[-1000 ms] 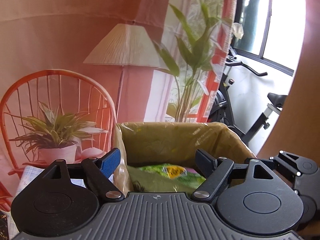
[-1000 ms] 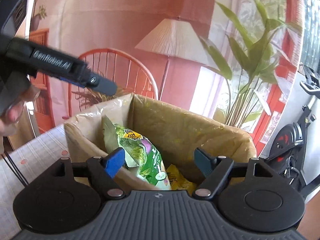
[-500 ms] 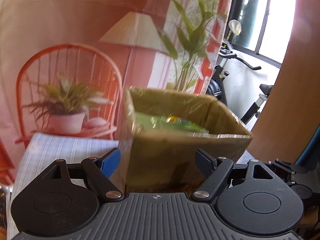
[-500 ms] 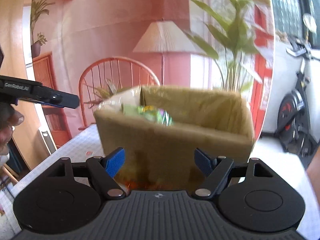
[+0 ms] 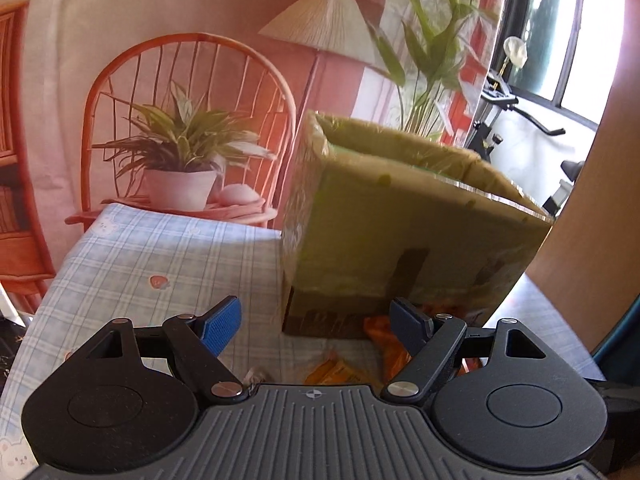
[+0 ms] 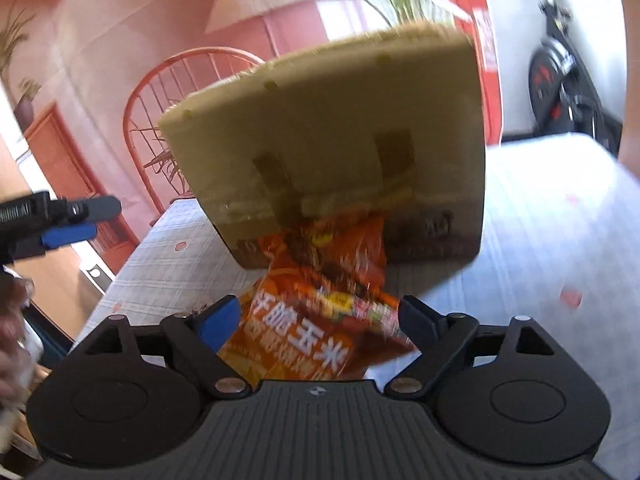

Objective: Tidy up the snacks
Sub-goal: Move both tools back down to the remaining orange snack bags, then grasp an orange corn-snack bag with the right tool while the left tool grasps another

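Orange snack packet (image 6: 320, 332) lying between the spread jaws of the right gripper (image 6: 320, 320), not pinched, just short of the cardboard box (image 6: 332, 152).

Seconds earlier aimed over the box rim at the green bag inside; now lowered to the packet, jaws just widened, so likely lining up the next pick. Left gripper (image 5: 316, 316) likewise spread and empty, facing the box (image 5: 400, 216). Packet print readable only from the right wrist; from the left, mere orange scraps (image 5: 344, 372) on the checked cloth (image 5: 160, 264).
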